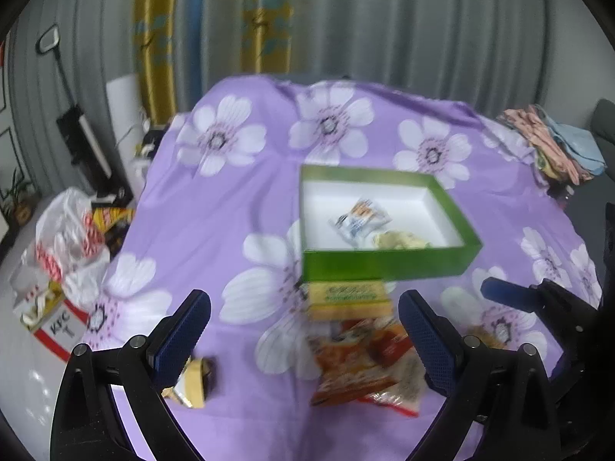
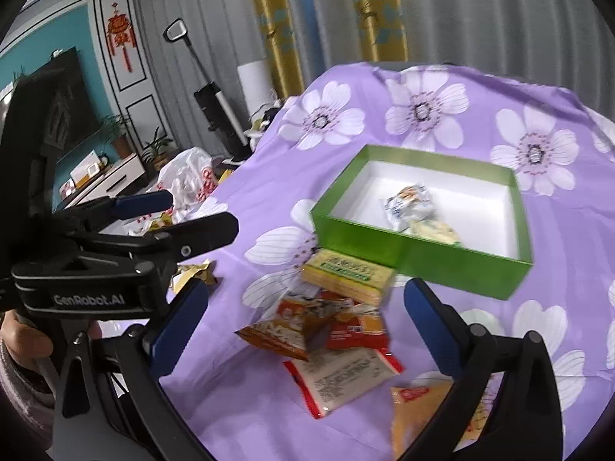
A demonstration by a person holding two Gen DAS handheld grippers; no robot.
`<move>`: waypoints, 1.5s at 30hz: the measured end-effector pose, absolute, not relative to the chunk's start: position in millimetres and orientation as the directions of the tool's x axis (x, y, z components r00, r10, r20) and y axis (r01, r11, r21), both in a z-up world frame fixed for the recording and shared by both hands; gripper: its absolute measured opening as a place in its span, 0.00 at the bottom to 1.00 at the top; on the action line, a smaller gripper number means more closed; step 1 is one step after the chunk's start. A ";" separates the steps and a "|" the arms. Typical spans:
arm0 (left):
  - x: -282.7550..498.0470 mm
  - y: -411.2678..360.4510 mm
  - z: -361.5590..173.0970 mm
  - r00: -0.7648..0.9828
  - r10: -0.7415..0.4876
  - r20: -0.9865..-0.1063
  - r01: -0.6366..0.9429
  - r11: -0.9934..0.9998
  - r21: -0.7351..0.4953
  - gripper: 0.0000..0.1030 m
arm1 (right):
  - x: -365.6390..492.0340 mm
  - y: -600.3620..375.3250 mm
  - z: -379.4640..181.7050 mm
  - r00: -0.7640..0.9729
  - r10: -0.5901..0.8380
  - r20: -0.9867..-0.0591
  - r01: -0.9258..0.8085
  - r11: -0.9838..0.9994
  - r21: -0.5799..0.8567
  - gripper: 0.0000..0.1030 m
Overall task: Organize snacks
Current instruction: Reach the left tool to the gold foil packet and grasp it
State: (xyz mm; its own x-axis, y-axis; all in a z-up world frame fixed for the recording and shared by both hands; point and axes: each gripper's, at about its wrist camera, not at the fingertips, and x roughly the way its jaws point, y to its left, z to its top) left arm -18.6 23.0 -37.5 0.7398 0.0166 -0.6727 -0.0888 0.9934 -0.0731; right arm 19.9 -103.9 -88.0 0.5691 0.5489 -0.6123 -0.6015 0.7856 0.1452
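Left tongs [image 1: 303, 330] spread wide above the purple flowered cloth [image 1: 215, 207] covering the table, nothing between the blue pads [image 1: 180, 330]. Right tongs [image 2: 305, 322] likewise spread wide and empty, hovering over the loose snacks.

Green box [image 1: 388, 263] open near the middle of the table, white inside, holding a white-and-blue packet [image 1: 359, 221] and a pale yellow packet [image 1: 399, 240] toward the near wall. Just in front of that wall, touching or nearly so, a yellow pack with green print [image 1: 348, 297]. Nearer still, an orange-red snack bag [image 1: 353, 361], partly overlapping a clear red-edged packet [image 2: 342, 380]. In the right wrist view, another orange bag [image 2: 419, 415] at the lower edge, partly behind the right finger. Small gold-and-brown wrapper [image 1: 194, 380] off to the left, beside the left finger of the left tongs.

Left tongs also seen from the right wrist camera, held by a hand [image 2: 27, 340] at the frame's left edge. Folded cloths [image 1: 553, 146] piled at the table's far right corner. White plastic bag [image 1: 69, 238] with red print off the table to the left.

Both views somewhat blurred; packet lettering unreadable.
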 end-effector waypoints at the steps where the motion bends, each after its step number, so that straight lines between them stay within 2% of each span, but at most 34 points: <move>1: -18.5 32.6 -43.7 0.726 0.025 -0.687 -0.110 0.991 -0.080 0.95 | 20.4 -97.5 -91.4 0.555 0.557 -0.617 -0.613 0.776 0.149 0.99; 9: -27.4 111.2 -83.5 0.623 0.000 -0.782 -0.284 0.932 -0.226 0.95 | 28.9 -35.7 -123.6 0.409 0.616 -0.673 -0.704 0.682 0.197 0.98; 15: -37.9 154.7 -115.1 0.569 -0.116 -0.814 -0.343 0.866 -0.363 0.95 | 31.8 8.5 -150.5 0.282 0.640 -0.715 -0.756 0.607 0.245 0.95; 26: -35.8 167.3 -145.4 0.520 -0.178 -0.835 -0.356 0.844 -0.402 0.95 | 46.1 61.4 -187.9 0.153 0.633 -0.759 -0.772 0.556 0.308 0.91; 28: -34.4 168.1 -148.4 0.514 -0.183 -0.838 -0.358 0.842 -0.404 0.82 | 48.8 61.5 -190.5 0.145 0.633 -0.761 -0.768 0.557 0.317 0.88; 30: -33.1 170.5 -151.4 0.508 -0.195 -0.839 -0.360 0.837 -0.412 0.75 | 51.2 64.2 -194.3 0.138 0.628 -0.766 -0.765 0.559 0.320 0.85; 33: -31.4 170.8 -154.9 0.505 -0.212 -0.837 -0.348 0.837 -0.422 0.71 | 54.2 69.7 -200.9 0.124 0.617 -0.777 -0.769 0.554 0.318 0.79; 34: -31.1 170.8 -154.9 0.508 -0.218 -0.834 -0.340 0.838 -0.426 0.66 | 53.5 73.0 -202.8 0.118 0.613 -0.781 -0.778 0.546 0.312 0.77; 36: -30.0 170.9 -155.2 0.508 -0.224 -0.832 -0.332 0.840 -0.429 0.64 | 53.8 77.2 -203.4 0.117 0.607 -0.786 -0.793 0.534 0.294 0.70; 40: -27.8 169.2 -158.6 0.498 -0.245 -0.832 -0.316 0.842 -0.437 0.54 | 54.6 82.6 -203.7 0.090 0.605 -0.791 -0.813 0.504 0.293 0.49; 45: -29.3 167.3 -157.5 0.501 -0.237 -0.832 -0.305 0.852 -0.426 0.52 | 50.9 82.7 -202.7 0.117 0.600 -0.792 -0.828 0.499 0.255 0.46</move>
State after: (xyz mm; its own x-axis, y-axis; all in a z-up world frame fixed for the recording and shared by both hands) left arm -29.3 167.3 -157.5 0.5014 -0.2368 -0.8322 -0.3048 0.8518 -0.4260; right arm 50.9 82.7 -202.7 0.1169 0.5996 -0.7917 -0.8284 0.4986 0.2553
